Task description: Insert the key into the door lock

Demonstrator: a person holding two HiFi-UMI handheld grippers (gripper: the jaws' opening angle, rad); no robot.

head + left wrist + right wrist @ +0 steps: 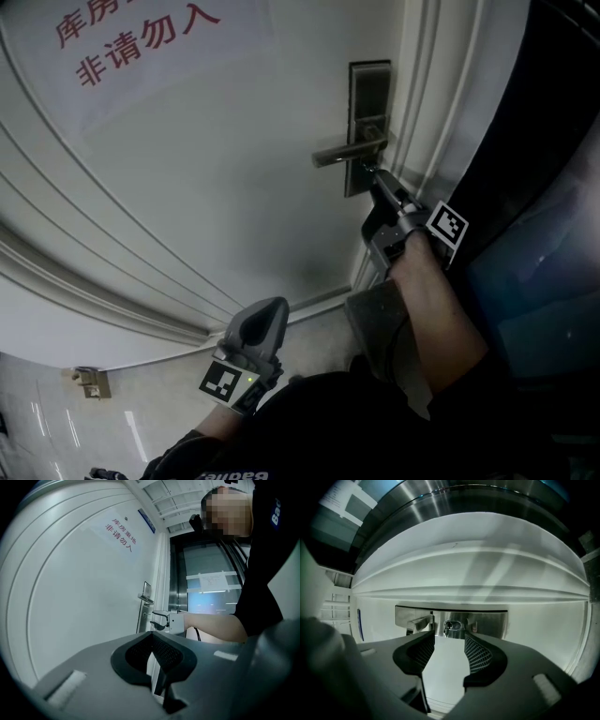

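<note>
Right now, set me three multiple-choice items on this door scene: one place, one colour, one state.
1. The right gripper is:
A. at the dark metal lock plate, by the silver lever handle
B. low at the person's waist
C. down by the floor

2. The characters on the white paper sign are:
A. blue
B. red
C. black

3. The fingers of the left gripper are:
A. wide apart
B. clamped on a key
C. shut, with nothing between

Answers:
1 A: the head view shows its tips at the plate.
2 B: the print is red on white.
3 C: the left gripper view shows the pads meeting.
</note>
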